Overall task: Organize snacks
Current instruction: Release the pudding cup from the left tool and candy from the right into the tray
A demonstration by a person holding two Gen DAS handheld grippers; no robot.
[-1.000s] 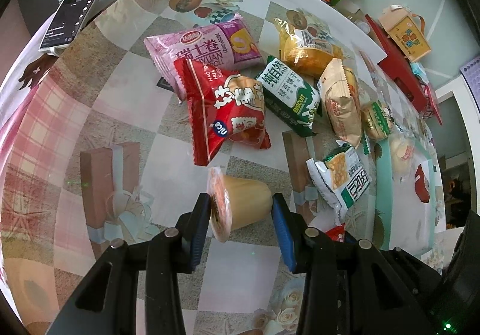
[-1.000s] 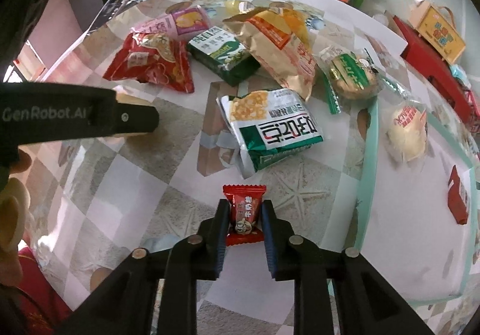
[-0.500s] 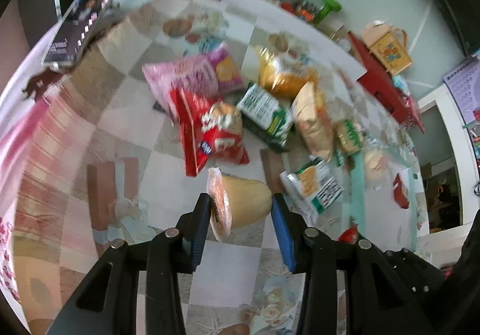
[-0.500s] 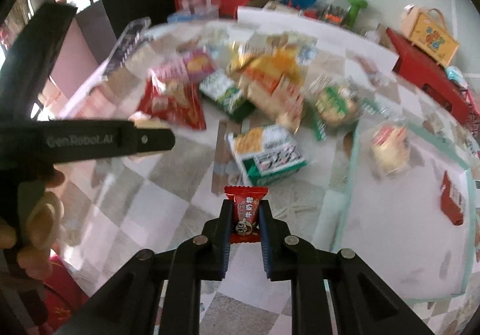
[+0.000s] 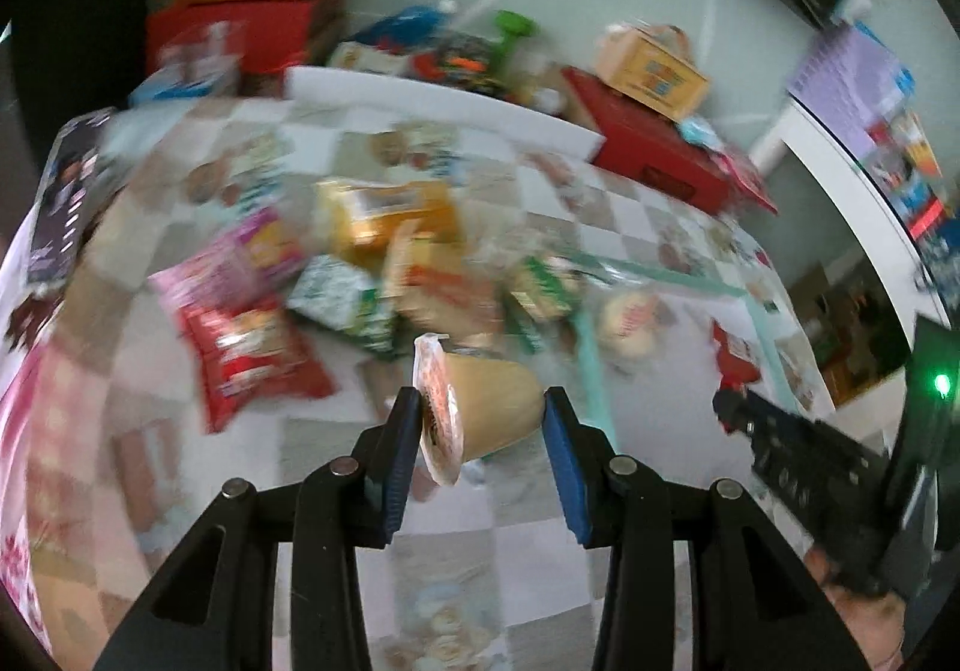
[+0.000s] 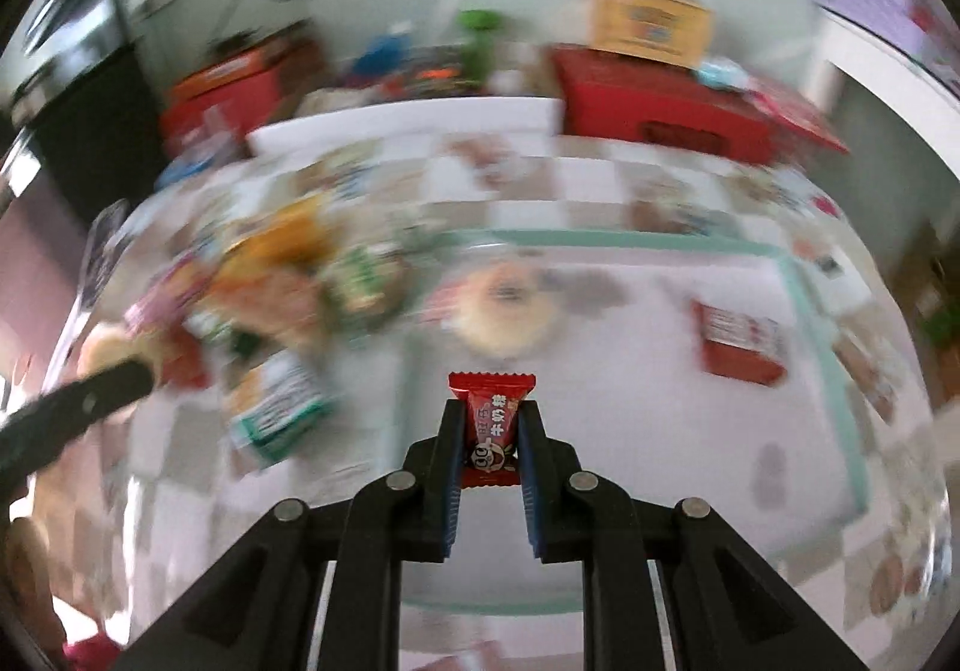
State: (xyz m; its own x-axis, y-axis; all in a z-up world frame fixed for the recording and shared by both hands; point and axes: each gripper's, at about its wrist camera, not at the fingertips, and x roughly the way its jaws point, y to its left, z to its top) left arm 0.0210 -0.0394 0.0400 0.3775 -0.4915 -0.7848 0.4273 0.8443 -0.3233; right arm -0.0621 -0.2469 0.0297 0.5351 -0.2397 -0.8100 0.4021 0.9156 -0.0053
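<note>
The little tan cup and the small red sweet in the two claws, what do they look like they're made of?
The tan cup looks like thin, smooth plastic, slightly see-through, sealed with a printed film lid whose edge sticks out past the rim. The red sweet is wrapped in glossy printed film, probably plastic or foil-backed: it shines and its top edge is crimped and zigzag-cut.

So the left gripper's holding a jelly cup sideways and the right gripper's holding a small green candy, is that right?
Not quite. The candy in the right gripper has a red wrapper, not green, as the right wrist view shows. The rest holds: the left gripper grips the jelly cup sideways, its foil lid against one pad.
</note>
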